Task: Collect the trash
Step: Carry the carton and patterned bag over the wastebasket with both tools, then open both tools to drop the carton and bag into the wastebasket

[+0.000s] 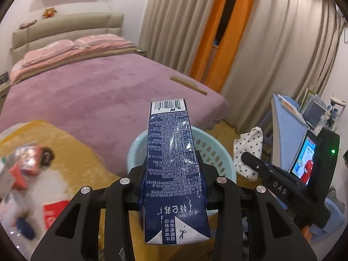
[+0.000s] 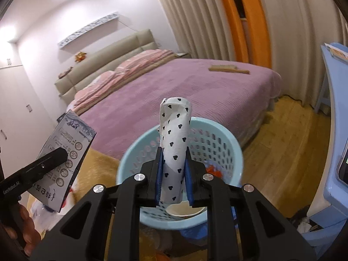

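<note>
Left claw (image 1: 174, 174) clamping carton (image 1: 174, 163), right claw (image 2: 174, 169) pinching paper roll (image 2: 175, 134); both pointing lengthwise over basket (image 2: 217, 130), which is sitting just ahead, below both.

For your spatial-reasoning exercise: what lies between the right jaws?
In the right wrist view, the right gripper is clamped on a crumpled white paper bag with black hearts, above the light blue laundry basket.

glossy carton (image 1: 174, 163), plastic basket (image 2: 217, 134) (perforated)
</note>
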`<act>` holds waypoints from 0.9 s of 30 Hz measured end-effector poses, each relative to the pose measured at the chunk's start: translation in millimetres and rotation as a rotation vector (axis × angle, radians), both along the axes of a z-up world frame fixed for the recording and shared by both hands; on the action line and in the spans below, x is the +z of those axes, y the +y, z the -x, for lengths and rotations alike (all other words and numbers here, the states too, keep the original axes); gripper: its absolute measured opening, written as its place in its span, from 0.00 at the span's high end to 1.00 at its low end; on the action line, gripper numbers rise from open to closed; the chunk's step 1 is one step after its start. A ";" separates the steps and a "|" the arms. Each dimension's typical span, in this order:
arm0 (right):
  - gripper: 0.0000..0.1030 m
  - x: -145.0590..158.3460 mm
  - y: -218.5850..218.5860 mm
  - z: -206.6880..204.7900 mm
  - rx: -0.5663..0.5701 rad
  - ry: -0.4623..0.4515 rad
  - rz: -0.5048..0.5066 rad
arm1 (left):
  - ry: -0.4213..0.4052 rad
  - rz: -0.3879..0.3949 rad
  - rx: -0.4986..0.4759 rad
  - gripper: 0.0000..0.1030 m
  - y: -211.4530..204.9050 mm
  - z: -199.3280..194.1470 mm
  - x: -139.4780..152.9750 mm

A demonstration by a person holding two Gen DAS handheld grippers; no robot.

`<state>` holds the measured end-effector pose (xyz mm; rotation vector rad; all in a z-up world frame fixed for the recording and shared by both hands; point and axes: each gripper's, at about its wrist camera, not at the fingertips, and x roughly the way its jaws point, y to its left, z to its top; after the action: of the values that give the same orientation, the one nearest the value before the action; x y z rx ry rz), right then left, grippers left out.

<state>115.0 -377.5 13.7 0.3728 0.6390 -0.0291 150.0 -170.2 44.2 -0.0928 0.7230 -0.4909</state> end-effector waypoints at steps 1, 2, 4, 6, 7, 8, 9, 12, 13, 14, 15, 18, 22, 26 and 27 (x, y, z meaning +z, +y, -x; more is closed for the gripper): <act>0.85 -3.8 -4.3 -2.9 -0.006 0.012 -0.001 | 0.009 -0.004 -0.003 0.66 -7.8 -6.2 -4.4; 0.85 -8.9 -7.3 -7.7 -0.011 0.027 -0.002 | 0.016 -0.008 -0.006 0.66 -13.0 -11.4 -5.8; 0.85 -15.9 -11.8 -15.4 -0.014 0.049 -0.008 | 0.029 -0.018 -0.009 0.66 -22.0 -20.8 -11.1; 0.85 -24.6 -13.1 -23.1 -0.016 0.072 -0.007 | 0.042 -0.026 -0.008 0.66 -27.9 -29.9 -17.9; 0.85 -28.1 -14.9 -27.0 -0.015 0.083 -0.007 | 0.050 -0.030 -0.007 0.66 -28.9 -34.5 -20.5; 0.85 -32.8 -15.9 -30.9 -0.012 0.096 -0.012 | 0.056 -0.032 -0.006 0.66 -30.0 -37.8 -22.4; 0.85 -37.0 -17.3 -34.7 -0.007 0.105 -0.016 | 0.065 -0.033 -0.007 0.66 -32.1 -42.1 -26.4; 0.85 -46.6 -19.4 -41.4 0.004 0.126 -0.017 | 0.077 -0.039 -0.010 0.66 -38.3 -49.5 -32.2; 0.85 -49.5 -20.2 -43.9 0.009 0.134 -0.022 | 0.079 -0.039 -0.013 0.66 -40.5 -51.7 -32.9; 0.85 -50.7 -19.7 -44.5 0.009 0.137 -0.025 | 0.079 -0.039 -0.019 0.66 -41.7 -53.0 -33.4; 0.85 -51.9 -20.3 -45.9 0.007 0.141 -0.028 | 0.077 -0.039 -0.026 0.65 -45.1 -53.7 -34.0; 0.76 -57.2 -23.9 -50.6 0.005 0.158 -0.043 | 0.050 -0.041 -0.031 0.47 -45.8 -54.4 -32.4; 0.47 -55.6 -24.8 -45.5 -0.001 0.145 -0.034 | 0.015 -0.050 -0.026 0.32 -41.7 -46.8 -29.6; 0.47 -46.5 -20.8 -35.1 0.027 0.119 -0.052 | 0.009 -0.027 -0.024 0.28 -25.9 -34.8 -24.4; 0.47 -43.7 -18.2 -32.3 0.033 0.112 -0.050 | 0.004 -0.019 -0.022 0.28 -19.5 -29.6 -22.4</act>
<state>147.3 -395.7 -30.0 0.4108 0.7579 -0.0024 179.6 -189.7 21.8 -0.0688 0.7332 -0.5046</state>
